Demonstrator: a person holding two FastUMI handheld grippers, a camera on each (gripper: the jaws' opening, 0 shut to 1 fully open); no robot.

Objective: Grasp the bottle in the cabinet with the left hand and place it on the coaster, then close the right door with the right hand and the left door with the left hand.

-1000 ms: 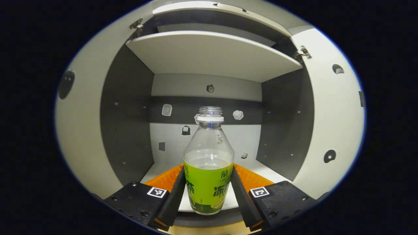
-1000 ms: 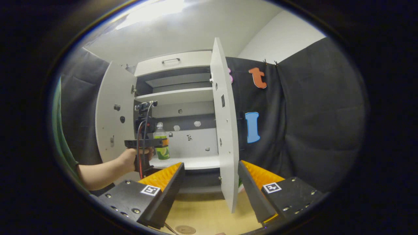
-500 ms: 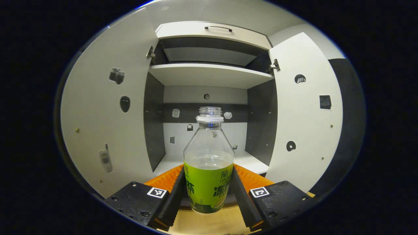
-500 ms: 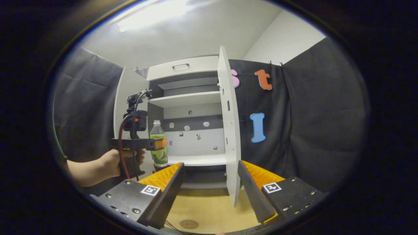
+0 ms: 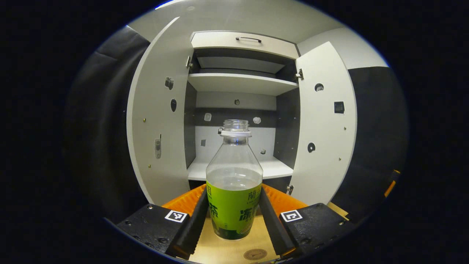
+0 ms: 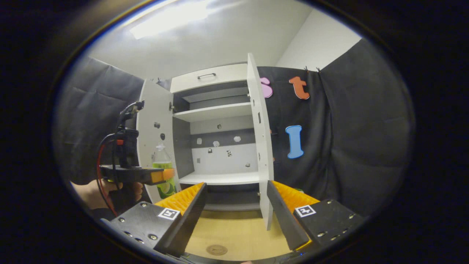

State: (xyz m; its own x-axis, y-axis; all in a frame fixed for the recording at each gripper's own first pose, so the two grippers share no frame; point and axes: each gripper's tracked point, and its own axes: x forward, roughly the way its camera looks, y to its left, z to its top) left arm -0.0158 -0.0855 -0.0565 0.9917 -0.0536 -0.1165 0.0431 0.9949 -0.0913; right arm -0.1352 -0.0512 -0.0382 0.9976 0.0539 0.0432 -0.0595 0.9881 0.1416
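Observation:
My left gripper [image 5: 233, 216] is shut on the clear bottle [image 5: 234, 183] with the green label, holding it upright and uncapped above the wooden table, out in front of the cabinet [image 5: 240, 121]. A round brown coaster [image 5: 255, 254] lies on the table just below the bottle. In the right gripper view the left gripper [image 6: 161, 176] and bottle [image 6: 163, 172] hang in front of the left door [image 6: 155, 143], and the coaster [image 6: 216, 250] lies on the table. My right gripper [image 6: 236, 212] stands open, empty, facing the edge of the right door [image 6: 261, 146]. Both doors are open.
The cabinet's lower shelf [image 5: 271, 169] is bare; an upper shelf [image 5: 242, 82] and a drawer with a handle [image 5: 248, 38] sit above. A hand [image 6: 93, 192] holds the left gripper. Black cloth hangs on both sides of the cabinet. Wooden tabletop [image 6: 234, 234] spreads before it.
The left gripper has drawn the bottle back out of the cabinet, off the lower shelf, to above the table. The coaster has come into the left gripper view. The right gripper stayed open.

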